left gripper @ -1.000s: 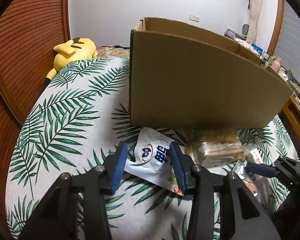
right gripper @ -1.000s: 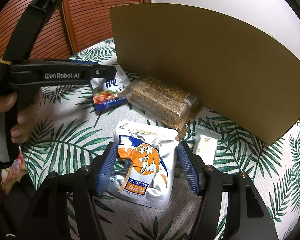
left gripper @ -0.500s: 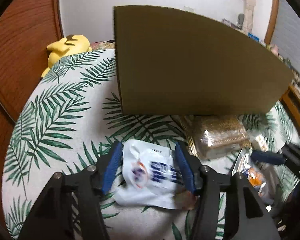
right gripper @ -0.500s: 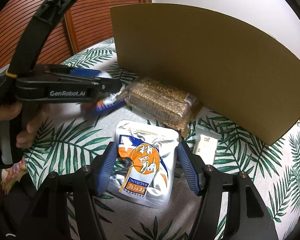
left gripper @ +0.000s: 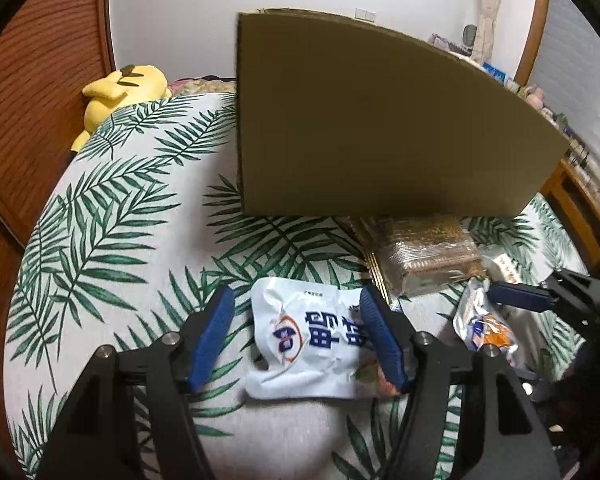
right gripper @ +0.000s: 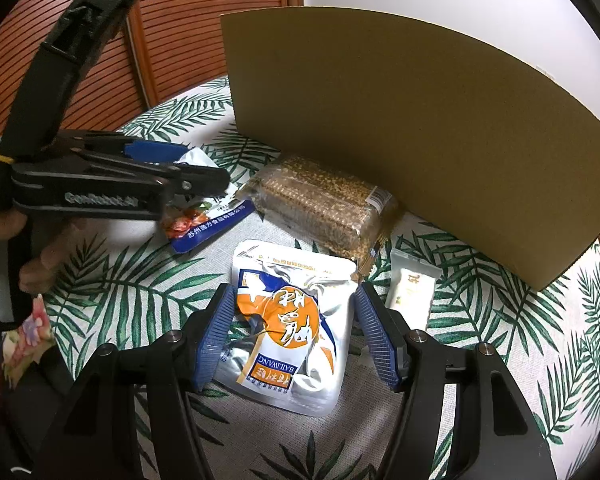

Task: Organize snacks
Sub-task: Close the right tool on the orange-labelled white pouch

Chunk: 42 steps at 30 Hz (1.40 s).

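Silver pouch (right gripper: 290,322) reads "BAILIWANG"; left gripper (right gripper: 204,168) reads "GenRobot.AI".

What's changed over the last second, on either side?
The left gripper came lower over the white and blue snack pouch, and its jaws are opening around it; the pouch lies between the fingers, ungripped. The right gripper stayed put, straddling the silver and orange pouch. The cardboard box and grain bar pack did not move.
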Each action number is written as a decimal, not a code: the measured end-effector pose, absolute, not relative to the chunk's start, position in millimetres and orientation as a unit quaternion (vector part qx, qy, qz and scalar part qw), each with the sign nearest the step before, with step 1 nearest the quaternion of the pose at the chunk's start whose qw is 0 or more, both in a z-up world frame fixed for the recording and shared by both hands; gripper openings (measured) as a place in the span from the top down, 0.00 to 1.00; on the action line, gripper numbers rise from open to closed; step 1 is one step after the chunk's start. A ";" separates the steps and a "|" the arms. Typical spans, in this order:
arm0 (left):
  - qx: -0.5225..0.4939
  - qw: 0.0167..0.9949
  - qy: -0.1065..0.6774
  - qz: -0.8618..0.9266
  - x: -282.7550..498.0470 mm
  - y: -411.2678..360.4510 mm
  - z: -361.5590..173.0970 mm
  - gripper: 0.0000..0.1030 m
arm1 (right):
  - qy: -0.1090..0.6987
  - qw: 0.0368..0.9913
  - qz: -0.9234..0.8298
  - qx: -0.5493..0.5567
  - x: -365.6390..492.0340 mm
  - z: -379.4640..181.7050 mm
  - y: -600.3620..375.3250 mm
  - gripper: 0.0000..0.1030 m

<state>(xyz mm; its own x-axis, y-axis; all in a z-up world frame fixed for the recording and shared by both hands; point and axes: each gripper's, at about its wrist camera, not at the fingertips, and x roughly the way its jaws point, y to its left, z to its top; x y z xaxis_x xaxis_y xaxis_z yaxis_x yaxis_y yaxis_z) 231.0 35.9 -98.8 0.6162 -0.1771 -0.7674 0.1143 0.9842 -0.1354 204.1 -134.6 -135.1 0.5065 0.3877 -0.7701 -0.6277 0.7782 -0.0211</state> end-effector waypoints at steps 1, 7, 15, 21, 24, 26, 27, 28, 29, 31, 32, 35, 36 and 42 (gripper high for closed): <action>-0.038 0.899 0.428 -0.083 228.7 37.3 -96.9 0.36 | 0.398 0.855 0.297 -0.151 203.9 -135.0 -134.8 0.37; -0.021 0.894 0.435 -0.104 221.6 30.3 -99.5 0.36 | 0.398 0.855 0.297 -0.151 204.0 -135.2 -134.7 0.37; 0.004 0.893 0.435 -0.118 214.9 19.0 -101.4 0.36 | 0.398 0.855 0.297 -0.150 204.1 -135.4 -134.8 0.37; 0.006 0.896 0.423 -0.135 208.1 18.2 -101.7 0.42 | 0.398 0.855 0.297 -0.150 203.9 -135.5 -134.6 0.37; -0.003 0.894 0.422 -0.147 201.2 18.0 -100.6 0.49 | 0.398 0.855 0.297 -0.151 203.9 -135.6 -134.5 0.37; -0.005 0.895 0.418 -0.155 198.1 19.1 -98.7 0.53 | 0.398 0.855 0.297 -0.151 203.8 -135.7 -134.4 0.37; -0.005 0.896 0.416 -0.156 196.7 19.2 -97.6 0.56 | 0.398 0.855 0.297 -0.151 203.8 -135.6 -134.5 0.37; -0.006 0.896 0.414 -0.159 195.0 19.6 -96.2 0.57 | 0.398 0.855 0.297 -0.151 203.8 -135.6 -134.4 0.37; -0.006 0.897 0.413 -0.161 194.7 20.6 -95.3 0.59 | 0.398 0.855 0.297 -0.150 203.9 -135.6 -134.5 0.37; -0.009 0.897 0.410 -0.164 192.8 22.2 -93.4 0.61 | 0.398 0.855 0.297 -0.151 203.8 -135.6 -134.4 0.37; -0.009 0.898 0.407 -0.165 191.4 21.6 -92.0 0.63 | 0.398 0.855 0.297 -0.150 203.9 -135.6 -134.5 0.37; -0.016 0.903 0.393 -0.173 184.0 21.6 -85.8 0.71 | 0.398 0.855 0.297 -0.150 203.7 -135.8 -134.7 0.37; -0.017 0.905 0.388 -0.176 181.5 21.3 -83.4 0.74 | 0.398 0.855 0.297 -0.150 203.5 -136.1 -134.5 0.37; -0.022 0.912 0.366 -0.185 171.6 19.2 -70.1 0.80 | 0.401 0.854 0.294 -0.153 204.2 -135.6 -133.7 0.39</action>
<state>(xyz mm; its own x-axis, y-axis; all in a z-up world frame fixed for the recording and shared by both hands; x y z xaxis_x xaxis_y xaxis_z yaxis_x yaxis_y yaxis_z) 171.6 19.2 -70.1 0.6642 -0.3525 -0.6592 0.3207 0.9309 -0.1746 204.2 -133.7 -135.6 0.5046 0.3795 -0.7755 -0.6250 0.7802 -0.0249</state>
